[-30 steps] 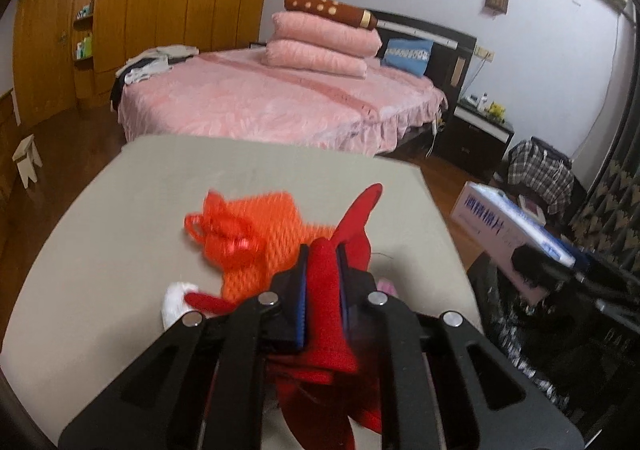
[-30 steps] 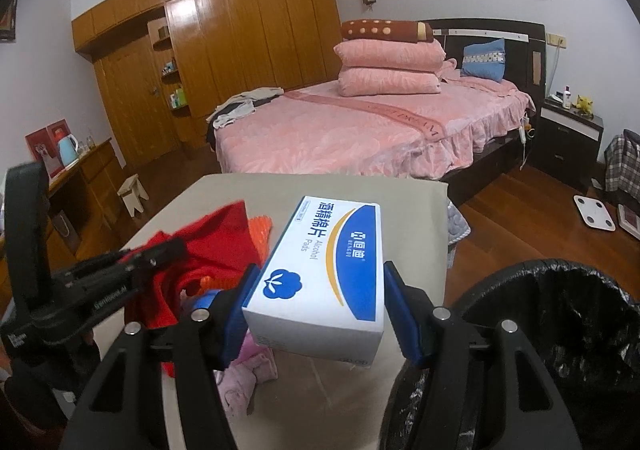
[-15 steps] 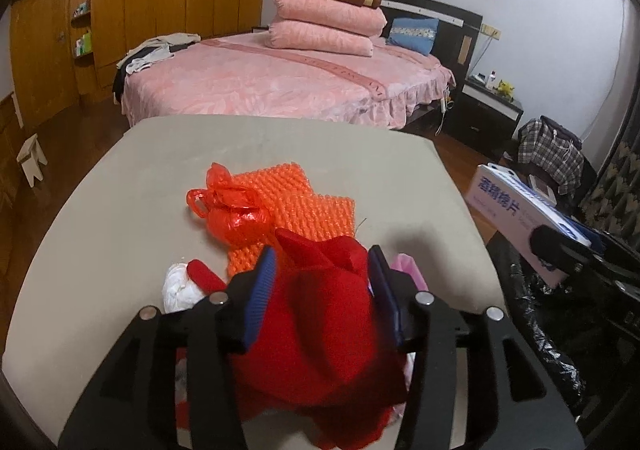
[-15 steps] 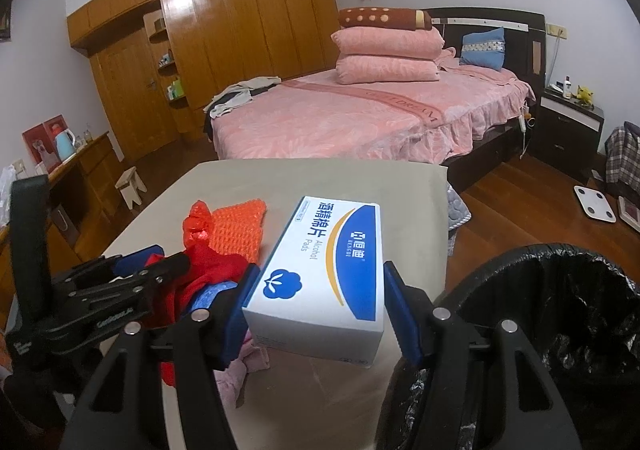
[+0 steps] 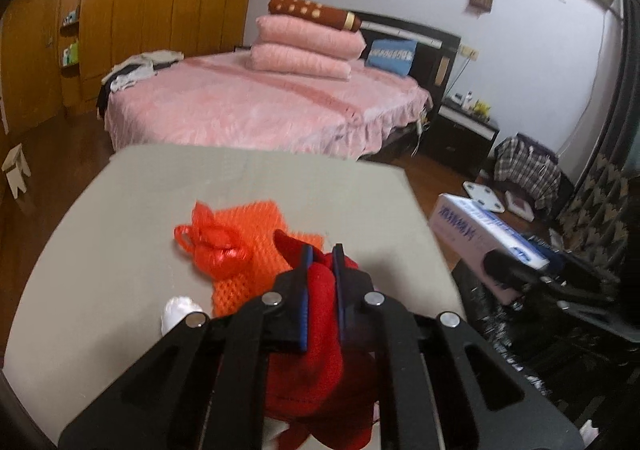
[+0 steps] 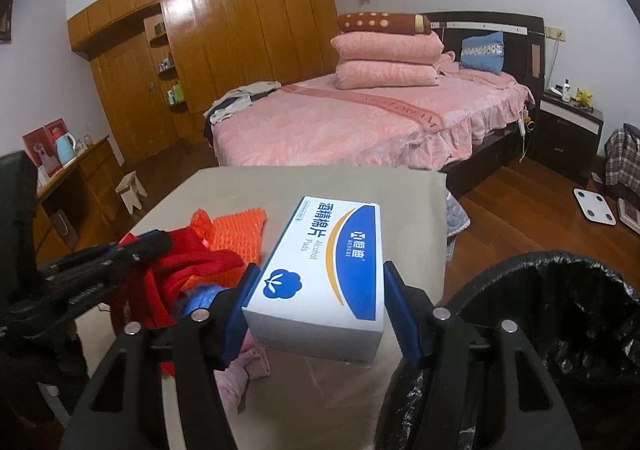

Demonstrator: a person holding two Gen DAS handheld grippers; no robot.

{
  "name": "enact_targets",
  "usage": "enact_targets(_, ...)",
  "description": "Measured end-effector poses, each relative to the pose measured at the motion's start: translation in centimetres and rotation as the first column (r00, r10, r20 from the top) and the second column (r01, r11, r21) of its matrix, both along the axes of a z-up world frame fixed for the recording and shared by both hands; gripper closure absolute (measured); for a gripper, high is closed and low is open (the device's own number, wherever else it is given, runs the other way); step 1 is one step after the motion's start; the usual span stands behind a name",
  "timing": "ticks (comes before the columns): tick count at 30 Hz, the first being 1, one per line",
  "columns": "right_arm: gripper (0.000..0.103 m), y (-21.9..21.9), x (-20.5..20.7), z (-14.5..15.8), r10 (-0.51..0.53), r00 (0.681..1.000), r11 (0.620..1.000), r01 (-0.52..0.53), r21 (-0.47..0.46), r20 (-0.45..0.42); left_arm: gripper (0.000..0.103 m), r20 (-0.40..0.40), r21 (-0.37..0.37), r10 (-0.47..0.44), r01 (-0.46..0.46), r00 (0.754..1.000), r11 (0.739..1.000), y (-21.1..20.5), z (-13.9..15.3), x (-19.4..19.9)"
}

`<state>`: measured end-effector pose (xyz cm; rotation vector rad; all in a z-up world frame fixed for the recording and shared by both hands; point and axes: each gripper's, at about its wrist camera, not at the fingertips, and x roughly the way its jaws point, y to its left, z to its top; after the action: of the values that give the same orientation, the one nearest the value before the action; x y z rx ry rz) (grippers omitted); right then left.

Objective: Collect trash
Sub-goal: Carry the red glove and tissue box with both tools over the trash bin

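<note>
My left gripper has its jaws closing tight on a red cloth, which bunches between the blue pads and hangs below them over the grey table. The same red cloth shows in the right wrist view under the left gripper. An orange foam net with a knotted red plastic bag lies just beyond. My right gripper is shut on a white-and-blue box of alcohol pads, held above the table's right edge beside a black-lined trash bin.
A white wad lies on the table left of the left gripper, and a pink cloth lies under the right one. A pink bed stands behind the table. A small stool and a wooden wardrobe are at the left.
The left gripper's jaws spread around the red cloth half a second ago and have pinched it tight again. The right gripper and its box have stayed put.
</note>
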<state>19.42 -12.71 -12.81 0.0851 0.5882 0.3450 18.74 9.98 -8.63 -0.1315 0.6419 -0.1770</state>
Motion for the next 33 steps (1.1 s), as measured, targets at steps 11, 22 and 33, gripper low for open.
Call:
enact_targets(11,0.043,-2.3,-2.4,3.4,-0.033,0.996,0.999,0.031,0.019,0.081,0.094,0.084,-0.034,-0.052,0.055,0.995,0.998,-3.0,4.0,-2.5)
enact_targets(22,0.043,-4.8,-4.0,3.6,-0.064,0.995,0.998,0.062,0.021,0.079,0.095,0.072,-0.011,-0.079,0.080,0.994,0.997,-5.6,3.7,-3.1)
enact_targets(33,0.043,-9.1,-4.2,4.1,-0.151,0.987,0.988,0.152,-0.011,0.060,0.095,0.049,-0.003,-0.141,0.141,0.989,0.990,-10.9,1.7,-2.7)
